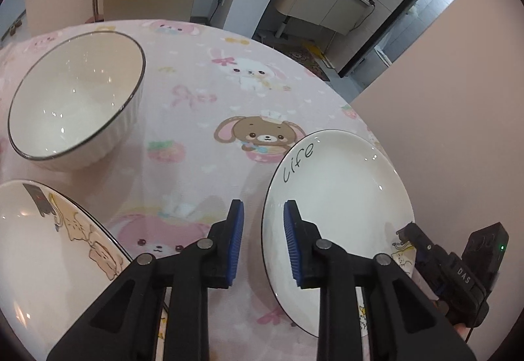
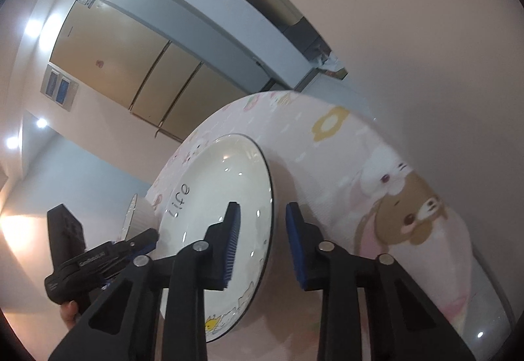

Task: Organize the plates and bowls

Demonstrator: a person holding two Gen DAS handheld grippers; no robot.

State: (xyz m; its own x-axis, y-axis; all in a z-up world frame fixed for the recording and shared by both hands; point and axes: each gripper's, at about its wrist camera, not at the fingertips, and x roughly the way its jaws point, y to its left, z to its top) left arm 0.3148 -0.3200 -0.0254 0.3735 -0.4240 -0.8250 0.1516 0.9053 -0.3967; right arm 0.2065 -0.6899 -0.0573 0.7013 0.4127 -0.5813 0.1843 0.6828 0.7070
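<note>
Left wrist: I log a ribbed bowl (image 1: pixel 77 99) far left, a cartoon plate (image 1: pixel 49 262) near left, and the "Life" plate (image 1: pixel 337 213) at the bench (image 1: pixel 196 99) edge. Both grippers, left (image 1: pixel 263 243) and right (image 2: pixel 262 244), straddle its rim, jaws narrowed; I cannot tell contact.

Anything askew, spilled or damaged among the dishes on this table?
Nothing stands out. The bowl, the "Life" plate and the cartoon plate look intact and clean on the tablecloth; no spills show.
</note>
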